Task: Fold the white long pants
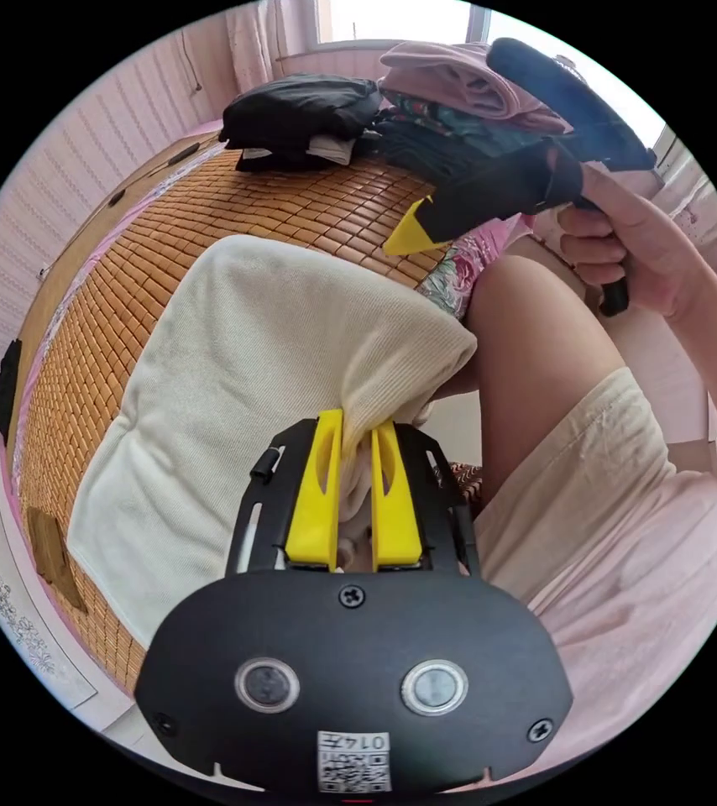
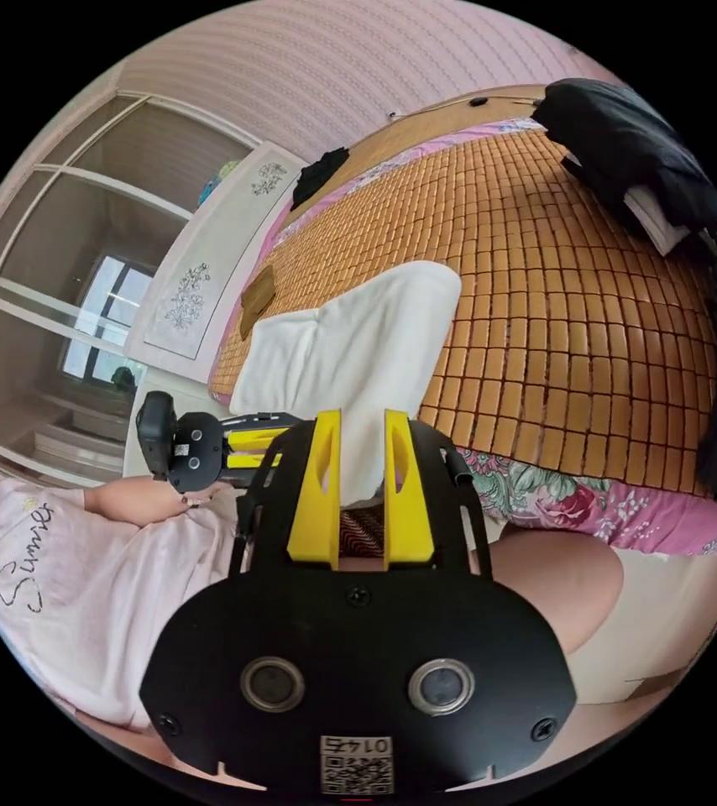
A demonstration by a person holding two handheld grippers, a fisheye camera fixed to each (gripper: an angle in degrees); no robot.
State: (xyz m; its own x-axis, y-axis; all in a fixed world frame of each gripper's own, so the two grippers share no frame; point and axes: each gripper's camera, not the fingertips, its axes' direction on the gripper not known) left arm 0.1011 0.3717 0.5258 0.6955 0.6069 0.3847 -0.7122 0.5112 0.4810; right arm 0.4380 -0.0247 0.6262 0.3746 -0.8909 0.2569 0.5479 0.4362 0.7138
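We hold a corner of the white long pants (image 1: 249,378), already folded on the bed's bamboo mat (image 1: 123,277), between the left hand-held gripper (image 1: 357,487) jaws. The right hand-held gripper (image 2: 363,495) is narrowly open, holding nothing. Next we judge it must take the other corner for another fold.

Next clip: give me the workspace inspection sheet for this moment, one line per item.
Surface: bamboo mat on a bed with a floral sheet.
Job's things: white long pants folded on the mat, near edge hanging off.
Clutter: black garment, pink and dark clothes pile at the far side.
Grippers: left gripper shut on the pants' edge; right gripper open, held above the bed edge.
Cables: a cable along the wall.
Surroundings: pink wall, window, the person's leg.
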